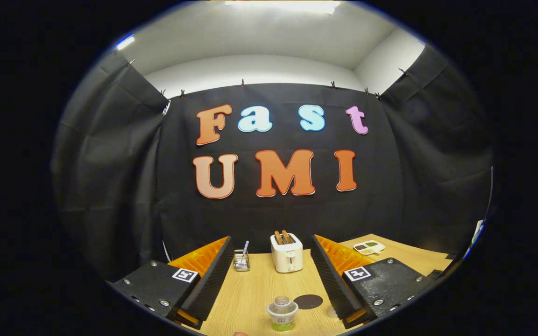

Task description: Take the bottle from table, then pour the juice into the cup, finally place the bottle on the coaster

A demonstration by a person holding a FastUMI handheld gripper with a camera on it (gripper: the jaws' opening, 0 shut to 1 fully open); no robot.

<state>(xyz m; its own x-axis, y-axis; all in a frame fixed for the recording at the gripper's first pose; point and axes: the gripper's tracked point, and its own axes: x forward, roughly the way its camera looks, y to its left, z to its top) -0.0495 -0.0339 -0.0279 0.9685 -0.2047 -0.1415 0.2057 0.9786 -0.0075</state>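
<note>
We find the gripper [269, 280] held above the wooden table [250, 298] with its fingers spread wide and nothing between them. The bottle [282, 313] stands upright on the near part of the table, between the fingers, and is not yet grasped. The dark round coaster [308, 301] lies just beside it to the right and slightly farther off. At the far edge stand a toaster [286, 252] and, to its left, a small glass with a spoon [241, 259]; a divided dish [369, 247] lies far right. We cannot identify the cup with certainty. In our judgement the chief risks are a finger clipping the bottle during descent and toppling it, and a grasp too high near the neck, letting it swing and spill during pouring.
</note>
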